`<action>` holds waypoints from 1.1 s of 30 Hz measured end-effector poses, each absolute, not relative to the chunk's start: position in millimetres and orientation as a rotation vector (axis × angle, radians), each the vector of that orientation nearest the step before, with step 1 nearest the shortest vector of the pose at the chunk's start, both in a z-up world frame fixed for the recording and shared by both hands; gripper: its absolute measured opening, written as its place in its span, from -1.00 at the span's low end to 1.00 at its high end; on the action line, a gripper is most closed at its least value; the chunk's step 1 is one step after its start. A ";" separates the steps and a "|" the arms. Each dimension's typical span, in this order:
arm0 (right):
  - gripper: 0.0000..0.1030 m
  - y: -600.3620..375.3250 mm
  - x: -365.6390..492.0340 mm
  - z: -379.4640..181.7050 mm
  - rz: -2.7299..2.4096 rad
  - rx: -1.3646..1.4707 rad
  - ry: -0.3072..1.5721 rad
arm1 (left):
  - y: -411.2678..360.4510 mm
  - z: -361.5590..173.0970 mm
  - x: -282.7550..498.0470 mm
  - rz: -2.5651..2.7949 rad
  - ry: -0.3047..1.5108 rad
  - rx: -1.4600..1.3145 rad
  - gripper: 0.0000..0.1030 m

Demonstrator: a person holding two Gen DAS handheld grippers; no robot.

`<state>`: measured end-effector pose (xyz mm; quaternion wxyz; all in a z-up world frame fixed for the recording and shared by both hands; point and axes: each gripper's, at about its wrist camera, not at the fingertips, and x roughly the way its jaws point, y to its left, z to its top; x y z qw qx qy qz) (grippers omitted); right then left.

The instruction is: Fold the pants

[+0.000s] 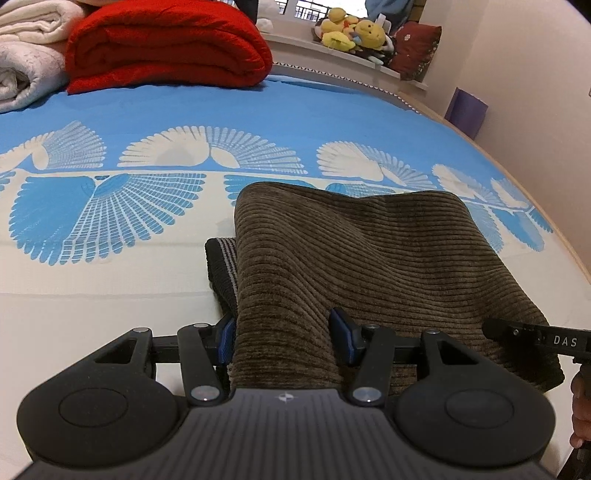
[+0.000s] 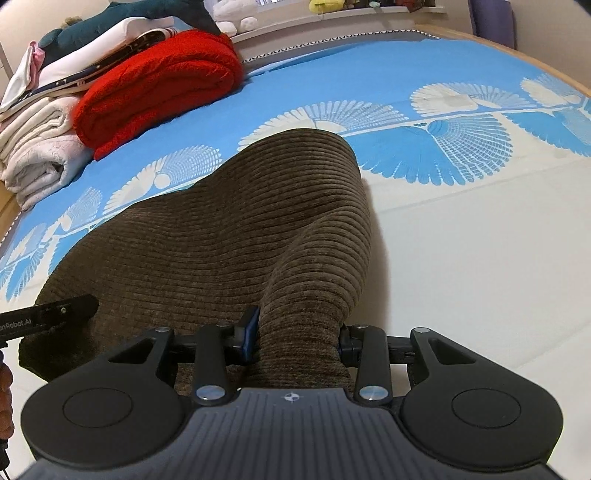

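Pants (image 1: 332, 266) are lying on the bed (image 1: 92, 314), brown corduroy, already doubled over at least once; far edge is forming a rounded fold and a dark striped waistband (image 1: 221, 273) is peeking out from under the left side of the top layer. Near end is bunching up into both tongs.

Left gripper (image 1: 284, 339) is pinching a thick gather of the near edge; cloth is filling the gap between the blue pads (image 1: 341, 334), pressing on both sides. Right gripper (image 2: 295, 338) is doing the same on the other near corner, jaws narrower, squeezing a rolled wad of cloth. Each one is showing at the edge of the other's view, so they are working side by side on the same edge.

Progress, my read: midway. One fold is looking done, top layer is sagging in the middle between the two grips, not flat yet. Likely left: carrying the held edge over toward the far fold, laying it down, letting go, smoothing. Can't tell how many layers are under there.

Around it: blue-and-white patterned sheet (image 1: 258, 122), red blanket (image 1: 166, 48) and pale folded blankets (image 2: 40, 147) stacked at the far side, well apart from the pants. Plush toys (image 1: 351, 31) are sitting on the window ledge beyond.
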<state>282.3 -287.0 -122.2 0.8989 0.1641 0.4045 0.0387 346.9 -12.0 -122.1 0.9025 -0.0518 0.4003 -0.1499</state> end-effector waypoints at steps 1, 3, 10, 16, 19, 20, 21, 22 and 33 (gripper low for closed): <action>-0.25 -289.5 281.8 -122.0 0.076 0.346 0.837 | -14.0 -122.3 346.7 -0.314 0.826 -0.104 0.12; -0.25 -293.1 280.5 -121.0 0.065 0.354 0.833 | -15.8 -122.2 345.7 -0.325 0.823 -0.102 0.12; -0.22 -296.0 280.7 -123.9 0.046 0.351 0.831 | -15.7 -125.9 346.9 -0.336 0.822 -0.101 0.12; -0.21 -295.7 282.2 -124.1 0.035 0.347 0.836 | -15.8 -125.9 345.0 -0.338 0.815 -0.099 0.12; -0.21 -296.2 282.3 -125.3 0.037 0.344 0.836 | -15.5 -125.8 345.8 -0.341 0.820 -0.106 0.14; -0.21 -296.6 282.7 -125.3 0.037 0.344 0.836 | -15.6 -126.0 346.0 -0.341 0.820 -0.104 0.15; -0.21 -296.6 282.8 -125.7 0.037 0.344 0.837 | -15.8 -126.0 345.9 -0.341 0.820 -0.103 0.15; -0.20 -296.2 282.8 -126.0 0.036 0.342 0.838 | -15.6 -126.1 345.8 -0.341 0.822 -0.104 0.16; 0.21 -279.3 273.8 -112.0 -0.045 0.168 0.867 | -3.2 -116.7 325.8 -0.296 0.848 -0.101 0.53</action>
